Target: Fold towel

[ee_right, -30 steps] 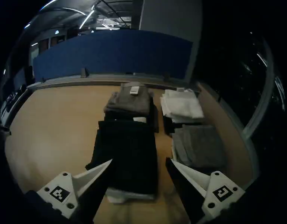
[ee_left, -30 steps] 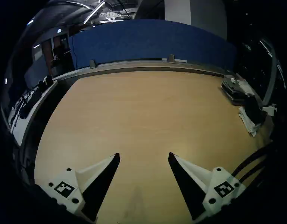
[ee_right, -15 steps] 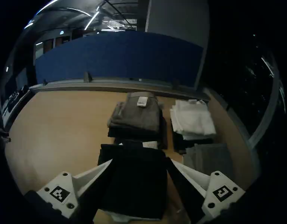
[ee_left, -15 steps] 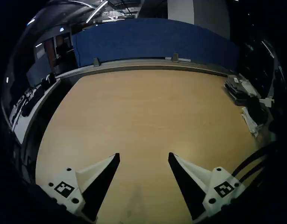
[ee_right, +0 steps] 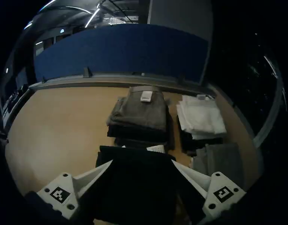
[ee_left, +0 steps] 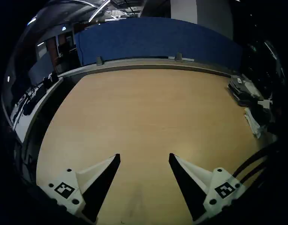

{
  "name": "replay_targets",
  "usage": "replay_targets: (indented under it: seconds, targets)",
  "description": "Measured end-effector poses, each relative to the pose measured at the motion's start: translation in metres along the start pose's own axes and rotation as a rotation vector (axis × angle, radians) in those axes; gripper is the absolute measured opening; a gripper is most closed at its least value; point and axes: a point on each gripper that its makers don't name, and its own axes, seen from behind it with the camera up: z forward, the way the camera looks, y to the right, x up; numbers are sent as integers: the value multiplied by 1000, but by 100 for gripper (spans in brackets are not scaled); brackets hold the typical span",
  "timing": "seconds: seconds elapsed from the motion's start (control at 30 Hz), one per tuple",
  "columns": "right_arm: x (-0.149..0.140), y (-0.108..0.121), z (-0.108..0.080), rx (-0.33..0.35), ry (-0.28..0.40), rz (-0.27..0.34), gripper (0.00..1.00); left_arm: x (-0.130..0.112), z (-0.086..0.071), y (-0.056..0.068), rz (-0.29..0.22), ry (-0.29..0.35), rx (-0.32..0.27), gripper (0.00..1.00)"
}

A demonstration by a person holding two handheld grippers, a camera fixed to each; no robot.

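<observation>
— What sits nearest in the right gripper view?
— The right gripper (ee_right: 142,162), with its jaws spread wide. A black towel (ee_right: 138,187) lies in the gap between them, folded flat on the desk (ee_right: 57,123), toward the desk's right edge. It is dark there, so I cannot tell whether either finger touches the cloth.

— And just behind it?
— Past the black towel's far edge there is a small white tag (ee_right: 155,149). Then comes a pile of folded towels with a grey-brown towel (ee_right: 142,112) on top and darker ones under it. That top towel carries a white label (ee_right: 145,96) near its far end.

— What is to the right of that pile?
— A white stack (ee_right: 200,118) resting on something dark, close beside the pile and nearer the desk's right edge. In front of it, beside the black towel, a grey towel (ee_right: 217,165) lies flat.

— What about the other side?
— In the left gripper view the left gripper (ee_left: 144,154) hangs above bare wood with its jaws apart, and the desk surface shows between them. Two dark cables (ee_left: 252,165) run past its right finger.

— And farther out?
— The towel piles (ee_left: 239,90) look small at the desk's right edge, well apart from this gripper. A blue partition (ee_left: 158,37) runs along the desk's far edge in both views.
</observation>
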Motion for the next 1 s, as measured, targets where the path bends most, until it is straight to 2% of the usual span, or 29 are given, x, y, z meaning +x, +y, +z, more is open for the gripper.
replay_targets:
  seconds: [0.27, 0.57, 0.77, 1.0]
  targets:
    - [-16, 0, 27, -3, -42, -9, 100, -4, 0, -2, 0, -8, 9, 97]
    - [-28, 0, 35, 0, -71, -18, 100, -4, 0, -2, 1, -8, 14, 97]
    - [-17, -1, 26, 1, -51, -4, 100, -2, 1, -3, -1, -7, 12, 97]
    - [4, 0, -5, -9, 18, 14, 100, 2, 1, 0, -1, 3, 3, 97]
